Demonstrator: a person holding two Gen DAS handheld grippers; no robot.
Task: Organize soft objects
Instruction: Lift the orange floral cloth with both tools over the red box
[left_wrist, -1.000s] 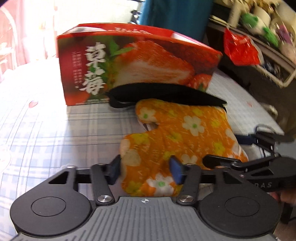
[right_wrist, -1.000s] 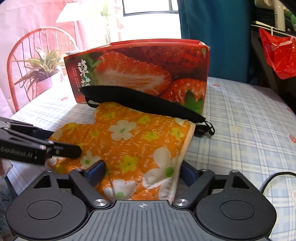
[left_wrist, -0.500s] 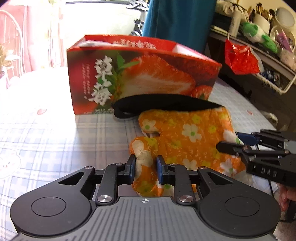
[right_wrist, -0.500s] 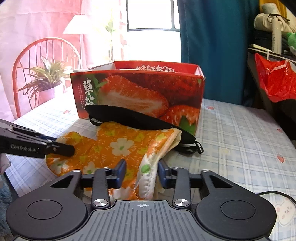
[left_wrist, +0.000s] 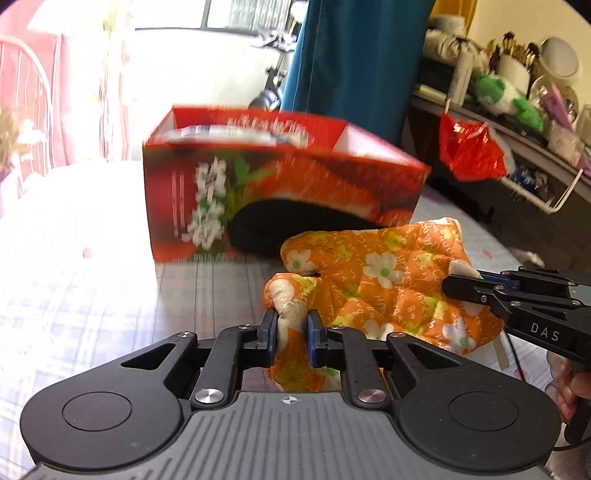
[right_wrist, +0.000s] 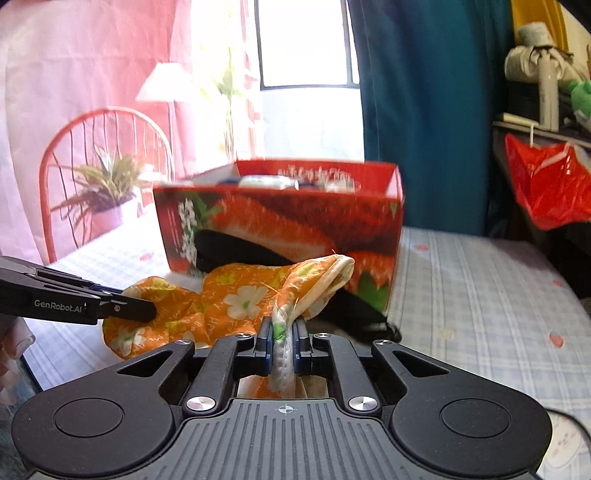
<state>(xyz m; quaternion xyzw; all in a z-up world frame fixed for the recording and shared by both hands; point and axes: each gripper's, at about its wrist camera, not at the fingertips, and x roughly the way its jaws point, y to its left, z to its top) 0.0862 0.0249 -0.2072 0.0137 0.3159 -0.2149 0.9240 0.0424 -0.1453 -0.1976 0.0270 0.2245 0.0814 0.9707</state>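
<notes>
Checked tablecloth (right_wrist: 480, 295) — both grippers (left_wrist: 291, 325) (right_wrist: 283, 332) pinch the oven mitt (left_wrist: 376, 273).

Sunlight was pouring through the window (right_wrist: 308, 44) at 12 o'clock, washing out the checked tablecloth (right_wrist: 480, 295) with its little red hearts. A teal curtain (right_wrist: 424, 110) hung just right of the window, and a pink curtain (right_wrist: 92, 55) covered the 10 o'clock side. 1 red metal chair (right_wrist: 105, 122) stood at 9 o'clock with a potted plant (right_wrist: 99, 192) behind it. At 2 o'clock a cluttered shelf (left_wrist: 517, 136) had a red plastic bag (left_wrist: 467, 147) hanging off it.
</notes>
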